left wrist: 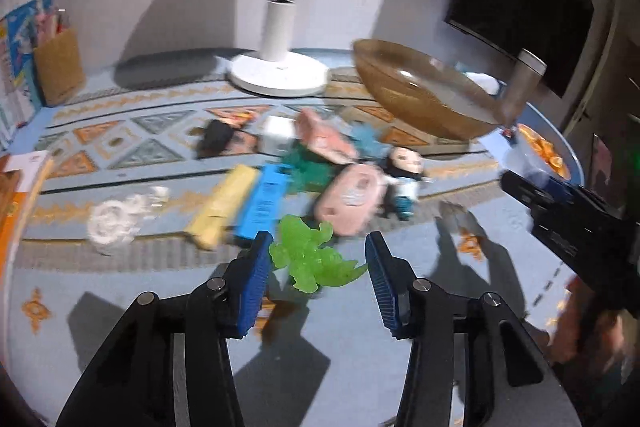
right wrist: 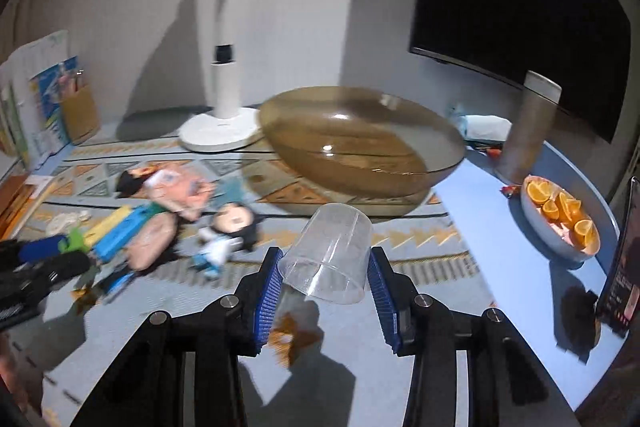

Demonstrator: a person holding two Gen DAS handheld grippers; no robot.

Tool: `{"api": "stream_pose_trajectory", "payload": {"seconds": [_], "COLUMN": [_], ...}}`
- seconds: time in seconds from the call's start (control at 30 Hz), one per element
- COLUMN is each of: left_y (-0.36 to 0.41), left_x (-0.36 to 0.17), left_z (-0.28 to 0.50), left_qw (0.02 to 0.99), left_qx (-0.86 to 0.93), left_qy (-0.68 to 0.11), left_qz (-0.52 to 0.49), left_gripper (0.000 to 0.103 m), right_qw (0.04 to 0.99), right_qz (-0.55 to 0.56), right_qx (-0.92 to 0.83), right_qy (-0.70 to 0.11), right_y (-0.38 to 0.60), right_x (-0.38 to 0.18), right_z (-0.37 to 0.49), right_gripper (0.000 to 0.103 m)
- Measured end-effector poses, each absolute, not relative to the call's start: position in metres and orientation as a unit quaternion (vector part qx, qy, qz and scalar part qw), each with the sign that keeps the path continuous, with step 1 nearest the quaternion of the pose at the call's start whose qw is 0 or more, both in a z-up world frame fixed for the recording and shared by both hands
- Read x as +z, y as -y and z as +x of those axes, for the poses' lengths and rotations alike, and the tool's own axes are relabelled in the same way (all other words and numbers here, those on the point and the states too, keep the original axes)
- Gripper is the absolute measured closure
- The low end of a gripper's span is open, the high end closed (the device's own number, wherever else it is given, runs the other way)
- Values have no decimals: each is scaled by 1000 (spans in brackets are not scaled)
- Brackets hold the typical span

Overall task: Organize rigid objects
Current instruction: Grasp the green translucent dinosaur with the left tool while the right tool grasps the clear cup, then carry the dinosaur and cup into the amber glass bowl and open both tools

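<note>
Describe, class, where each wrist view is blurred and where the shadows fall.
Left wrist view: the toy pile is motion-smeared, while the green dinosaur between the left gripper fingers stays fairly sharp; shadows fall toward the camera. Right wrist view: the clear cup in the right gripper is crisp, the doll smeared.

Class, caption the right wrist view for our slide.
Right gripper clasps a clear plastic cup before an amber glass bowl.

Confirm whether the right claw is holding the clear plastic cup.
Yes, the clear plastic cup sits tilted between the right claw's blue pads.
</note>
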State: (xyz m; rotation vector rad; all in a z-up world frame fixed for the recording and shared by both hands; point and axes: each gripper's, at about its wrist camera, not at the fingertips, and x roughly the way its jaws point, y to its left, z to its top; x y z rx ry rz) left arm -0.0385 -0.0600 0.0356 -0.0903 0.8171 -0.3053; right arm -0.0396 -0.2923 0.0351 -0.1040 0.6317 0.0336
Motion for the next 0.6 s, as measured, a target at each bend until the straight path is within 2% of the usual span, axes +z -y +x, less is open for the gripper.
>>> {"api": "stream_pose_trajectory", "payload": {"seconds": [0.27,0.6], "left_y": [110,122], "left_x": [33,6], "left_z": [-31,-15], "left_qw": [895,872], "left_qx": [-183,-193], "left_qy": [-405,-447], "left_qz": [-30,-52], "left_gripper": [58,58], "right_qw": [934,935], "right_qz": [-22,-9], "right_qx": [53,90], "right_qy": [-352,-343], "right_y": [302,302], "right_x": [10,10], "right_z": [-20,-21], "right_gripper": [61,61]}}
